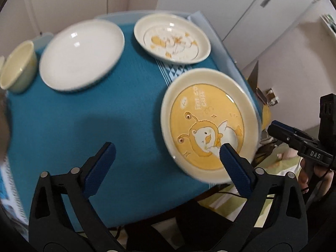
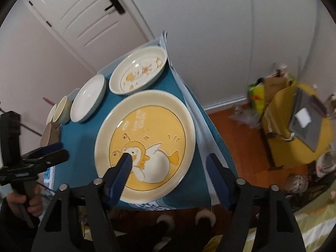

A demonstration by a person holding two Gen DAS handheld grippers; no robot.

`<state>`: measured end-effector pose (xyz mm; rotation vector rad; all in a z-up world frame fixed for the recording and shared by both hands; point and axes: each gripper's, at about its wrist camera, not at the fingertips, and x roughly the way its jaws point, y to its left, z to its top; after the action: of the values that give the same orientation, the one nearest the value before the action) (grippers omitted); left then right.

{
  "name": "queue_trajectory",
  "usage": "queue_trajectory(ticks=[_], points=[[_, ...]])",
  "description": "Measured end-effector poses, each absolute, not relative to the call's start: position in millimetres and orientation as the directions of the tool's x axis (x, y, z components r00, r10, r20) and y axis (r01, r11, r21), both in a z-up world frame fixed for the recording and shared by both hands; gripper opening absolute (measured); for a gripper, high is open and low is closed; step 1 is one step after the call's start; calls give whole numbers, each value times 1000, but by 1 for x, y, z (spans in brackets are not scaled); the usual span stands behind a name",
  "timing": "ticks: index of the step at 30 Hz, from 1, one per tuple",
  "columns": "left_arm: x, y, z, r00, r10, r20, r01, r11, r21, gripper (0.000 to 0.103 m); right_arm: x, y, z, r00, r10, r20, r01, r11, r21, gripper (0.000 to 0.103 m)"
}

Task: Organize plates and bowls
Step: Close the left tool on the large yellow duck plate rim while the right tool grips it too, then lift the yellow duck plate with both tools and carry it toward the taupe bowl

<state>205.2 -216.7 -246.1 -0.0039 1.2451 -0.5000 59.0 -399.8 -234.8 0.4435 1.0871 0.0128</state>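
black gripper (image 1: pixel 168 150), blue ridged pads (image 1: pixel 233 161), silver screws

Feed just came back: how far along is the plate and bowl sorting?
Nothing looks stacked yet. The duck plate, patterned plate, white plate and bowls lie separately on the blue cloth. The left gripper and right gripper, jaws open, straddle the duck plate's rim, gripping nothing. All stacking remains.
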Motion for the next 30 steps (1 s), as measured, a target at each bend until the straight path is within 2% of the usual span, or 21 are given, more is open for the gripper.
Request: queue_trajectory(ticks=[3,6,9,11,15,16,18,30], points=[[209,-231,-267,213,-322,-923,326,913,-243,86,71,-411,-253,437,284,-853,152,912,382,59],[213,-238,-283,201,-291,-935,286,931,-228,74,88,-420,-269,399,338,-853,99,908,406,46],[214,-240,-294,194,-269,-943,252,943,-218,57,99,-423,-278,381,369,-848,50,907,417,35],[214,-241,-301,190,-253,-948,230,951,-208,48,104,-424,-280,376,371,-849,28,912,410,33],[213,-244,-303,224,-228,-947,225,958,-178,37,109,-421,-284,368,353,-861,-9,927,376,18],[213,-245,-303,228,-233,-945,227,957,-181,29,111,-421,-285,367,343,-865,-18,932,362,17],[214,-246,-303,230,-249,-941,227,954,-197,22,113,-420,-286,370,328,-869,-26,939,343,14],[204,-251,-300,285,-195,-939,238,963,-128,22,115,-414,-285,365,291,-884,-87,956,279,14]])
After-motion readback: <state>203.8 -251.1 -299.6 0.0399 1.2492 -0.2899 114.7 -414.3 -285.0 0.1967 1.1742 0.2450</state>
